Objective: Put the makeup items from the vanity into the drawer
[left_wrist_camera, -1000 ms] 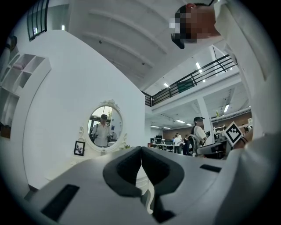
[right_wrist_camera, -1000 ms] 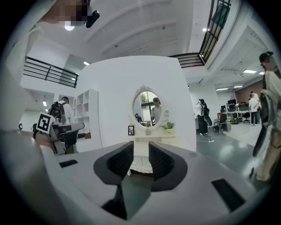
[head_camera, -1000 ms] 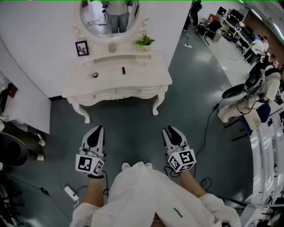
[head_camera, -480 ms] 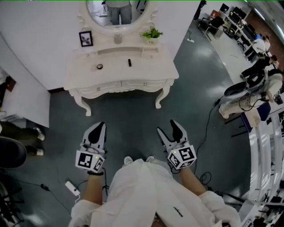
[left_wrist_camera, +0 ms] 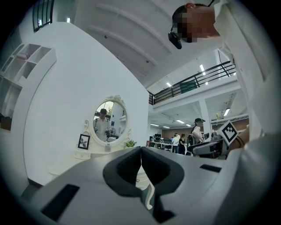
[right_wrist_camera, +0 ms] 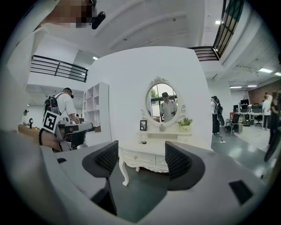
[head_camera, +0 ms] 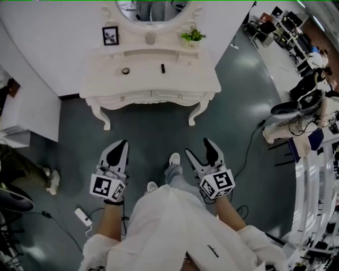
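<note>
The white vanity (head_camera: 151,79) stands ahead against the wall, its two drawers (head_camera: 151,97) closed. On its top lie a small round compact (head_camera: 125,70) and a black lipstick (head_camera: 163,68). Both grippers hang over the dark floor, well short of the vanity. My left gripper (head_camera: 118,148) is shut and holds nothing; its pads meet in the left gripper view (left_wrist_camera: 141,151). My right gripper (head_camera: 199,150) has its jaws opening, with nothing between them. In the right gripper view the vanity (right_wrist_camera: 151,147) shows through that gap (right_wrist_camera: 141,160).
An oval mirror (head_camera: 151,8), a framed photo (head_camera: 110,35), a cup (head_camera: 150,38) and a potted plant (head_camera: 192,35) sit at the vanity's back. A power strip (head_camera: 82,216) lies on the floor at left. Machines and cables (head_camera: 296,114) crowd the right. A white cabinet (head_camera: 24,116) stands at left.
The vanity has slid lower and nearer in the head view as the person steps forward. The right gripper's jaws have spread apart. The left gripper stays shut.
</note>
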Motion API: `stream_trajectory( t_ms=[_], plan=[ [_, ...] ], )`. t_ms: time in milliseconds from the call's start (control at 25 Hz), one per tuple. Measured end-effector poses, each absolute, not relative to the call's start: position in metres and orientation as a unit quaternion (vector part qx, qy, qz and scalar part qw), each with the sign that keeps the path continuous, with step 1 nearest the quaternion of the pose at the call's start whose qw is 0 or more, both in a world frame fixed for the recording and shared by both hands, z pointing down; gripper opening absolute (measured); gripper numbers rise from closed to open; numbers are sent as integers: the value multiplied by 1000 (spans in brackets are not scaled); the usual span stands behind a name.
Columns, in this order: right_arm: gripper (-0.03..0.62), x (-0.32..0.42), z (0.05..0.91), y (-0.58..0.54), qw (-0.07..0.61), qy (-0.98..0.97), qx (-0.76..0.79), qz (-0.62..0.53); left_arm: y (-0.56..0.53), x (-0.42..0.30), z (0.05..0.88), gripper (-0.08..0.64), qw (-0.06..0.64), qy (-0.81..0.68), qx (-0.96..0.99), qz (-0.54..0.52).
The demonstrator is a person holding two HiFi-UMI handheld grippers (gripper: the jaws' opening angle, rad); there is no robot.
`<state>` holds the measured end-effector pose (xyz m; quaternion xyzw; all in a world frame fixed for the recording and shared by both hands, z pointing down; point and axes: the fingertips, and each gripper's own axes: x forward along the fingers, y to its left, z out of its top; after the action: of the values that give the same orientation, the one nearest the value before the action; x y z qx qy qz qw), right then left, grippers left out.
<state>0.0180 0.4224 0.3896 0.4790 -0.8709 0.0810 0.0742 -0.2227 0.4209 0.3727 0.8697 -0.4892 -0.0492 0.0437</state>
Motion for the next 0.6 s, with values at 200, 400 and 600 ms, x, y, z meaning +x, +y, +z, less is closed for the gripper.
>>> stream_trajectory(
  t_ms=[200,400,600],
  plan=[
    [345,16,396,402,68,-877,468,84,408,-223,378,26,44,-501,863,-45],
    [345,16,402,371,58,-884,455,93,386,-217,379,26,42,-509,859,-36],
    [345,24,404,324,59,-890,440,99,338,-201,382,26,48,-518,854,-26]
  ],
)
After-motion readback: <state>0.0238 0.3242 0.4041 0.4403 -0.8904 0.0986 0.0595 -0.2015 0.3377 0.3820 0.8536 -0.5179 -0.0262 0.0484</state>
